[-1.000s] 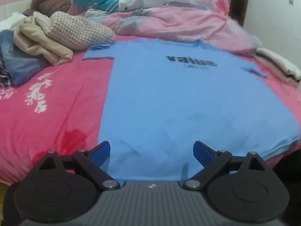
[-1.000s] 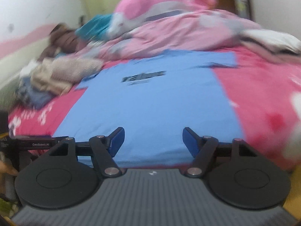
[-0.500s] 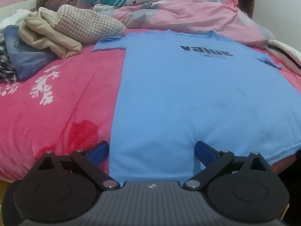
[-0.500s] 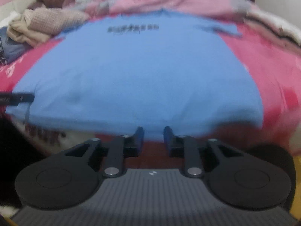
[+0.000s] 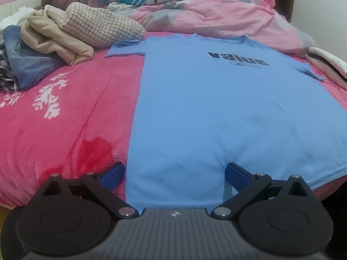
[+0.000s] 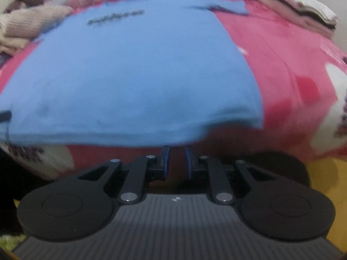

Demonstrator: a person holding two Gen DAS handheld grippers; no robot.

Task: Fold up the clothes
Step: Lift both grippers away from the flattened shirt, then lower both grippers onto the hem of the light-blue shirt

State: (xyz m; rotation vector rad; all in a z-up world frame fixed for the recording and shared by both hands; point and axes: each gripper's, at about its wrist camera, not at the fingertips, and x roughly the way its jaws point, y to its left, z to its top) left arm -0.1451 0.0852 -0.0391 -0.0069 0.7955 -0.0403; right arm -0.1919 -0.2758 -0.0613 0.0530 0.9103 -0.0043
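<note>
T-shirt (image 5: pixel 216 112), blue with dark lettering, lies flat and face up on our pink bed (image 5: pixel 65 117), hem nearest us. Our left gripper (image 5: pixel 174 174) is spread wide, straddling the hem corner; our right gripper (image 6: pixel 176 159), nearly closed just below the hem, grasps nothing.

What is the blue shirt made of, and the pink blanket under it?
The shirt looks like thin cotton knit: matte, lying flat with soft wrinkles and a stitched hem. The blanket seems plush fleece: a fuzzy, slightly shiny nap. Neither is certain from looks alone.
</note>
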